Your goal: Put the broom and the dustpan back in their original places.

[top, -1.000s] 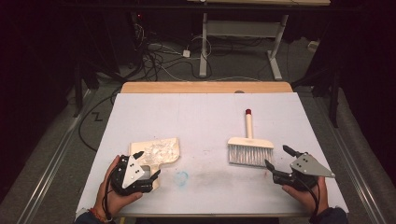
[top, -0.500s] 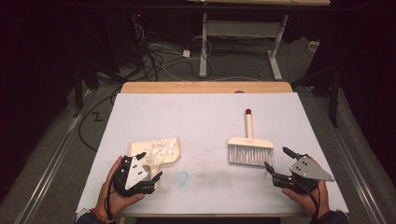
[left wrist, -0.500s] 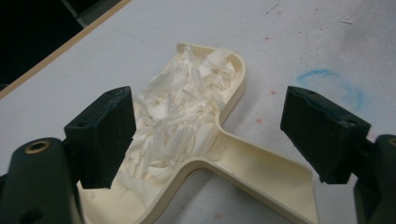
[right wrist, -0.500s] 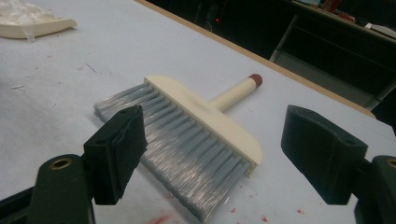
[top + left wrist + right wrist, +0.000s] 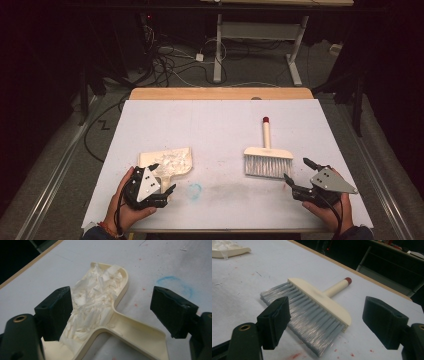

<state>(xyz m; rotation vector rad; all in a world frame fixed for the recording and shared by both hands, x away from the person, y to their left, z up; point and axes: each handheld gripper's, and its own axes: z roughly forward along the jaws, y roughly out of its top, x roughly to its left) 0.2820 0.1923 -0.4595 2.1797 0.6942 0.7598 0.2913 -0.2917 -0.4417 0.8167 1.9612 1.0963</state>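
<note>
White shreds already fill the cream dustpan (image 5: 167, 162) at the desk's (image 5: 220, 125) near left, so sweeping looks done, with both spread: left hand-held gripper (image 5: 162, 178) straddling its handle, right hand-held gripper (image 5: 296, 170) beside the brush (image 5: 267, 159).

Left gripper (image 5: 159, 181) sits low at the near left, jaws spread wide, gripped by the left hand (image 5: 126, 207). Right gripper (image 5: 297, 172) hangs low at the near right, jaws wide too, right hand (image 5: 327, 212) behind it.
</note>
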